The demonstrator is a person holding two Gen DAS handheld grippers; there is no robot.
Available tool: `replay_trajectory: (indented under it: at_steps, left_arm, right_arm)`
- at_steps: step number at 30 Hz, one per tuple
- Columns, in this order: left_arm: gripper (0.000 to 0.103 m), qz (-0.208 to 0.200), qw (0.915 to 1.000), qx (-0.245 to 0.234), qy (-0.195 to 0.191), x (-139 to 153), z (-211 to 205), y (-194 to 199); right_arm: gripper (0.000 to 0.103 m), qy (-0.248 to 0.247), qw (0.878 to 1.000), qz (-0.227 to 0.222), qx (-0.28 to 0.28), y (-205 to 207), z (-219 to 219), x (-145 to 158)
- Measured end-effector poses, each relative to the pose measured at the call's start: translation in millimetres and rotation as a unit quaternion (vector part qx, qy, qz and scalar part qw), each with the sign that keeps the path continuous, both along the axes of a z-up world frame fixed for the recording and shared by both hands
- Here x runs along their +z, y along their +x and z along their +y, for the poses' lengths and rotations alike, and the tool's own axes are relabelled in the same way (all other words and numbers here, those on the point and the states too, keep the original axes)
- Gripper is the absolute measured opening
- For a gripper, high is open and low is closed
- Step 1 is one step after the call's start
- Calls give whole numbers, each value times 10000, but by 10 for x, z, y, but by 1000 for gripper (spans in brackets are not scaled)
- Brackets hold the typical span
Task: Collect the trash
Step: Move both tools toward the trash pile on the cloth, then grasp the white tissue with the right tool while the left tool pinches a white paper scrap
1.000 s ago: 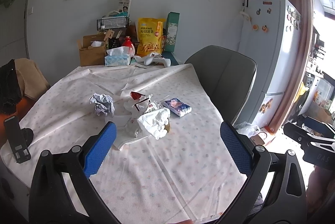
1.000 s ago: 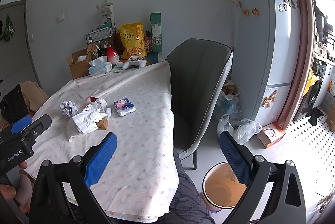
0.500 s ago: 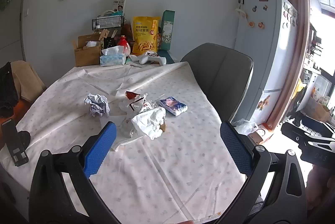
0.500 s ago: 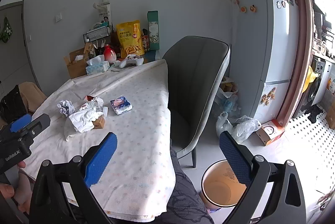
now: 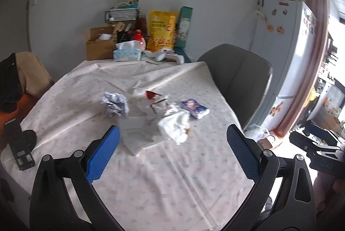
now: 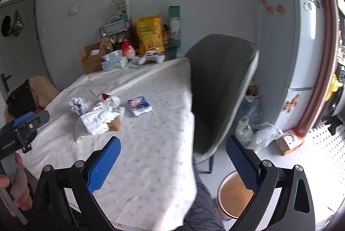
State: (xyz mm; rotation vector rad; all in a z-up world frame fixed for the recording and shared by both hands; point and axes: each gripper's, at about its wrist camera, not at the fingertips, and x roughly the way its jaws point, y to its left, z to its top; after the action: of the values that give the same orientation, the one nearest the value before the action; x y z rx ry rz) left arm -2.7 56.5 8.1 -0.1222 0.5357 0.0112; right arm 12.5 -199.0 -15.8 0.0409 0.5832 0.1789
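on the tabletop (image 5: pixel 163 183) the trash (image 5: pixel 172 126) lies heaped mid-cloth: tissue, wrappers, a paper ball (image 5: pixel 115 102). both tongs, left (image 5: pixel 172 151) and right (image 6: pixel 172 157), hang wide and empty short of it, likely lining up a first grab. the bin (image 6: pixel 234 198) waits on the floor beside the right tongs, handy for drops.

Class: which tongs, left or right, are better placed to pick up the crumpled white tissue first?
Left. The left tongs face the crumpled white tissue directly, open; the right tongs point toward the table edge.
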Motion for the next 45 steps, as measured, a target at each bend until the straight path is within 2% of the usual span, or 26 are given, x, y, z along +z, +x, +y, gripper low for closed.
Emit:
replay_trajectory:
  at_steps: [3, 9, 16, 21, 25, 28, 30, 31, 32, 34, 37, 38, 42, 45]
  left_arm:
    - [98, 54, 9999, 153, -17, -12, 177, 41]
    - [91, 140, 9987, 469, -111, -59, 539, 144]
    - [71, 477, 9967, 616, -236, -285, 796, 323]
    - [61, 706, 9948, 652, -333, -506, 886, 418]
    - [47, 874, 9931, 632, -452, -652, 945, 495]
    - [46, 964, 9921, 629, -495, -727, 971, 535]
    - [46, 1004, 9918, 595, -523, -759, 972, 570]
    - [46, 1032, 9917, 567, -522, -776, 962, 598]
    - [47, 1054, 9915, 537, -535, -790, 956, 624]
    - [47, 1084, 9915, 475, -546, -810, 927, 678]
    - [46, 1115, 9918, 358, -511, -834, 855, 778]
    - [42, 1138, 9918, 283, -502, -846, 814, 828]
    - [35, 1222, 9914, 97, -466, -881, 711, 972]
    - [23, 1295, 9905, -25, -456, -913, 631, 1093]
  right_arm:
    - [95, 48, 9997, 53, 221, 93, 117, -8]
    - [84, 172, 9967, 324, 723, 354, 430, -54]
    - [71, 172, 9902, 572, 1259, 609, 902, -179]
    - [70, 75, 9840, 741, 1620, 730, 1246, -307]
    - [68, -114, 9780, 924, 1866, 836, 1536, -485]
    - [62, -262, 9746, 1009, 1983, 924, 1711, -604]
    - [50, -297, 9725, 1098, 2031, 995, 1797, -682]
    - [36, -298, 9714, 1145, 2057, 1026, 1829, -716]
    - [17, -302, 9700, 1197, 2095, 1043, 1850, -741]
    - [8, -324, 9670, 1273, 2184, 1073, 1870, -778]
    - [3, -251, 9681, 1207, 2182, 1069, 1791, -768]
    - [3, -208, 9683, 1202, 2181, 1063, 1764, -760]
    - [3, -37, 9725, 1099, 2053, 1028, 1579, -672]
    - [3, 36, 9747, 1036, 1982, 1003, 1461, -603]
